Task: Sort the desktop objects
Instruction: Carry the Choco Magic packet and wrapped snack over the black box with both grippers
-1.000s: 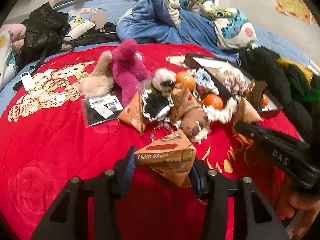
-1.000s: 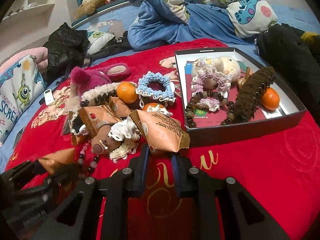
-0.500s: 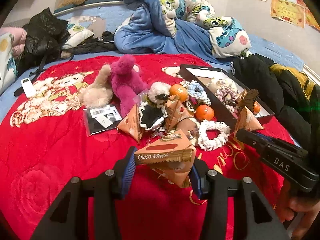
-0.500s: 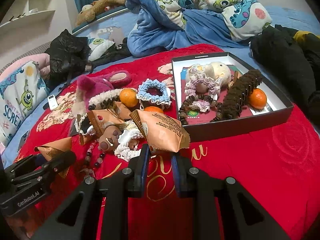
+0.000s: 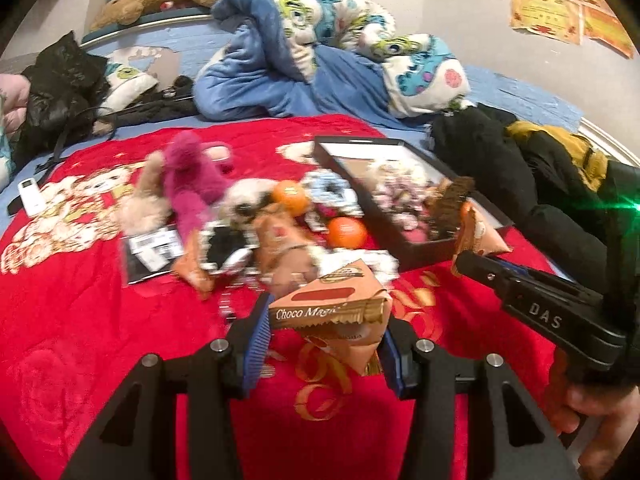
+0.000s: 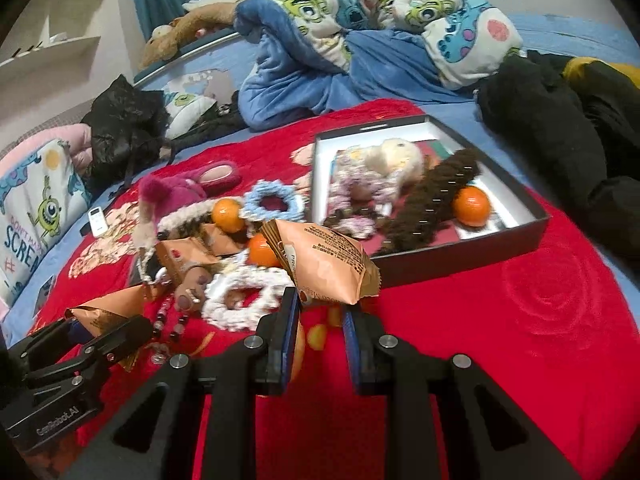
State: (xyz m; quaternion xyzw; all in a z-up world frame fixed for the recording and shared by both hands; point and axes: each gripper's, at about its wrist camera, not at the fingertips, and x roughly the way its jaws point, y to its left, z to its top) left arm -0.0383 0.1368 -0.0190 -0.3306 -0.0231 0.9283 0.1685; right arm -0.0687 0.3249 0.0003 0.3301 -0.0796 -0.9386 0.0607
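My left gripper [image 5: 324,340] is shut on an orange Choco Magic snack packet [image 5: 332,312] and holds it above the red blanket. My right gripper [image 6: 320,320] is shut on a second orange snack packet [image 6: 324,264], also lifted. Each gripper shows in the other's view: the right one [image 5: 460,258] with its packet [image 5: 478,236], the left one [image 6: 116,328] with its packet [image 6: 112,306]. A black open box [image 6: 460,256] holds a brown plush roll [image 6: 432,204], an orange [image 6: 472,206] and scrunchies. A pile of loose packets, oranges [image 6: 226,210], scrunchies [image 6: 240,296] and a magenta plush [image 5: 192,180] lies left of the box.
A red blanket [image 6: 520,340] covers the bed. A blue monster-print duvet [image 6: 360,40] is heaped at the back. Black clothing [image 6: 560,120] lies right of the box, a black bag [image 6: 124,128] and a white remote [image 6: 96,216] at the left.
Both grippers have risen and drawn back from the pile, each still holding its packet. The pile and the box look smaller and lie farther off.
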